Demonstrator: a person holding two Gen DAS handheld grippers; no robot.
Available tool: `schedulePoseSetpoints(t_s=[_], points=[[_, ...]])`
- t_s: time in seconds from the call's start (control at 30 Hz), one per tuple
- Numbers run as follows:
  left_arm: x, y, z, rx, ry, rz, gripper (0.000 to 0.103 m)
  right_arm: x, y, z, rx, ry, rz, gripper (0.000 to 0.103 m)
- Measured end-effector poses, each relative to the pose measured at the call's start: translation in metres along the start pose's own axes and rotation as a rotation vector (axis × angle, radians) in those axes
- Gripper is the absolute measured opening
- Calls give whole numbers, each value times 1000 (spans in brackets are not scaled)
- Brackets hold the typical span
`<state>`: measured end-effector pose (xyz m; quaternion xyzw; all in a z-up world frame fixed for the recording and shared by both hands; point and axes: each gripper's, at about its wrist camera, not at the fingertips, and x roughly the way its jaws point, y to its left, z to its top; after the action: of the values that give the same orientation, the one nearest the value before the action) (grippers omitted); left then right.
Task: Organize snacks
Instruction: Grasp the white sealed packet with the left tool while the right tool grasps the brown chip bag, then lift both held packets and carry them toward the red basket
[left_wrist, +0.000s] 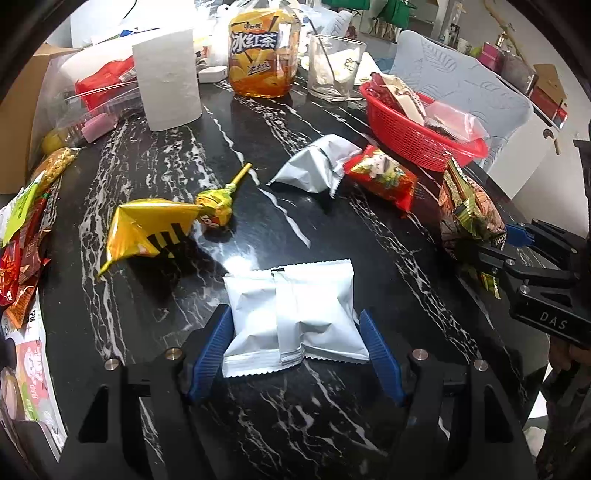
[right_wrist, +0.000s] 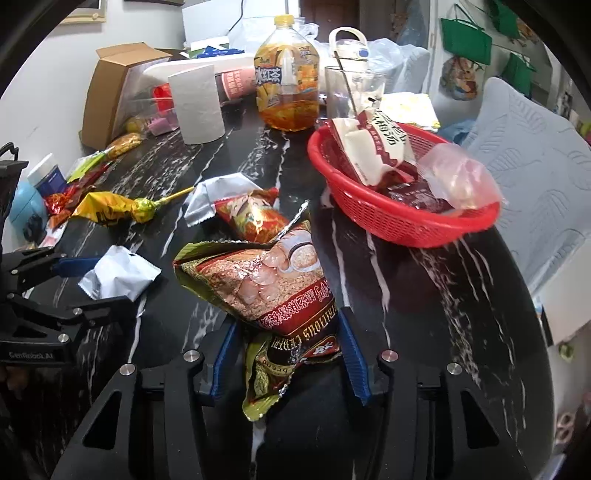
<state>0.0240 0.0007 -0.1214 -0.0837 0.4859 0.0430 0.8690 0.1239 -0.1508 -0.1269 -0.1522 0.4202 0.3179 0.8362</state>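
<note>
1. Black marble-pattern tabletop (left_wrist: 155, 206) with white veins, cluttered; pale wall and cardboard box (right_wrist: 110, 85) behind.
2. Left gripper (left_wrist: 295, 339): low over the table, pointing forward along it. Blue ribbed fingers (left_wrist: 210, 350) sit on both sides of a flat white foil snack packet (left_wrist: 291, 314), lying seam-up on the table. Both pads appear to touch the packet edges; no visible crushing, so a light clasp at most.
3. Right gripper (right_wrist: 286, 354): angled down toward the table, clenched on the lower end of a crinkled red-and-gold cereal snack bag (right_wrist: 258, 280). Bag stands up out of the jaws, top tilted forward.
4. In the left wrist view the right gripper comes in from the right edge, with the cereal bag at its tip.
5. Ahead-right of the right gripper: red plastic mesh basket (right_wrist: 391, 225), already holding a white-and-maroon pouch (right_wrist: 373, 147) and a clear plastic packet (right_wrist: 461, 177).
6. Ahead of the left gripper: crumpled silver foil packet (left_wrist: 314, 166) touching a red printed snack packet (left_wrist: 380, 177); ahead-left, a yellow-wrapped lollipop (left_wrist: 218, 210) beside a gold foil wrapper (left_wrist: 147, 229).
7. Far edge: white paper roll (left_wrist: 166, 77), iced tea bottle (left_wrist: 262, 51), clear glass (left_wrist: 332, 66).
</note>
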Motion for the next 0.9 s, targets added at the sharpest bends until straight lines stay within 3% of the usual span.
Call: schedulePoseSetpoints(t_s=[0.7,0.83,0.9], points=[[-19,-77,-38,166,52,-122,70,-66,-9,-80,103,41,-114,51],[-18,-84,-42,196,48,-103,70,-72,-9,-88,115,42,-108,52],[-17,-86,-43,207,48,-84,71,-72,-10,-89,109,39,-113,64]])
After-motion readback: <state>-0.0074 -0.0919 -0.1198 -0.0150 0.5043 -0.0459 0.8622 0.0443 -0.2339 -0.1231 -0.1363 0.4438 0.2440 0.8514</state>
